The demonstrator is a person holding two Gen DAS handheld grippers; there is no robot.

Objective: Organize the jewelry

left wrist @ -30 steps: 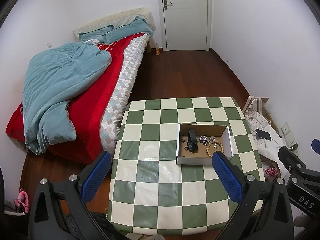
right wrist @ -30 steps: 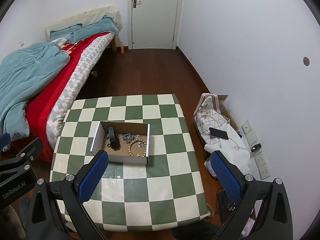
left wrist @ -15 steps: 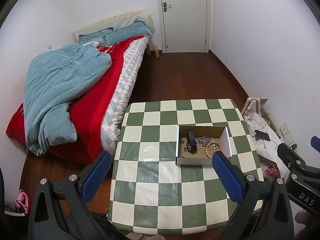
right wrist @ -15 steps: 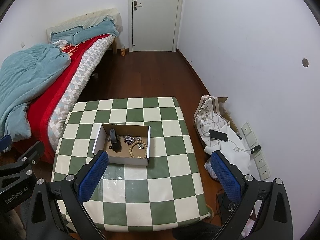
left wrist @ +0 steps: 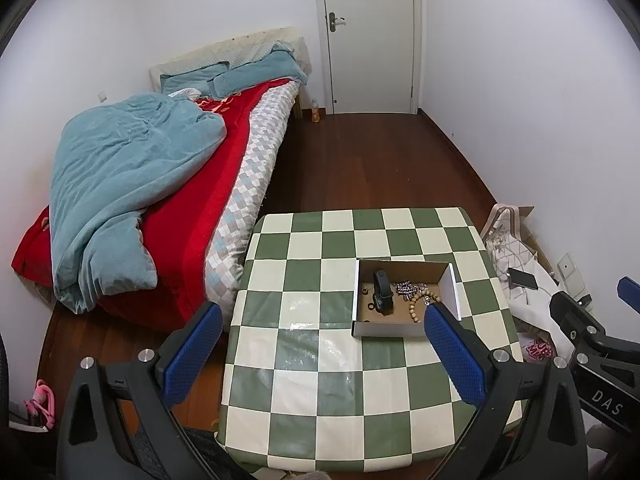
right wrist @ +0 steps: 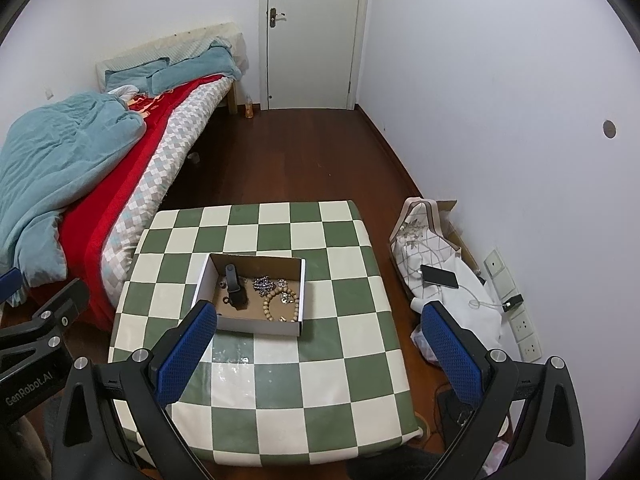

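Item one: your left gripper (left wrist: 320,344), blue-padded fingers spread wide, holding nothing, high above the near half of the table (left wrist: 304,364). In the right wrist view its black frame shows at the left edge, printed "GenRobot.AI" in white.

Item two: your right gripper (right wrist: 320,344), fingers likewise spread wide and empty, above the near right part of the table. In the left wrist view its frame shows at the right edge with the letters "DAS" readable; the rest of the marking is cut off.

Item three: the table, covered in a green and cream checked cloth under a clear glossy sheet.

Item four: a shallow cardboard box (right wrist: 256,326), white outside and brown inside, open at the top, sitting on the table toward its middle, well away from both grippers. Contents:
- a black watch-like band (right wrist: 234,286) lying in the left half;
- small dark rings (left wrist: 366,292) beside the band;
- a cluster of silver chain (right wrist: 262,283) in the middle;
- a loop of wooden beads (right wrist: 276,306) toward the right, touching small silver pieces.

Item five: a bed (left wrist: 168,184) with a red cover and a teal blanket, left of the table.

Item six: a phone (right wrist: 439,276) on white fabric on the floor, right of the table, with a white cable. Wall sockets (right wrist: 520,320) are near it.

Item seven: a white door (right wrist: 314,36), closed, at the far wall.
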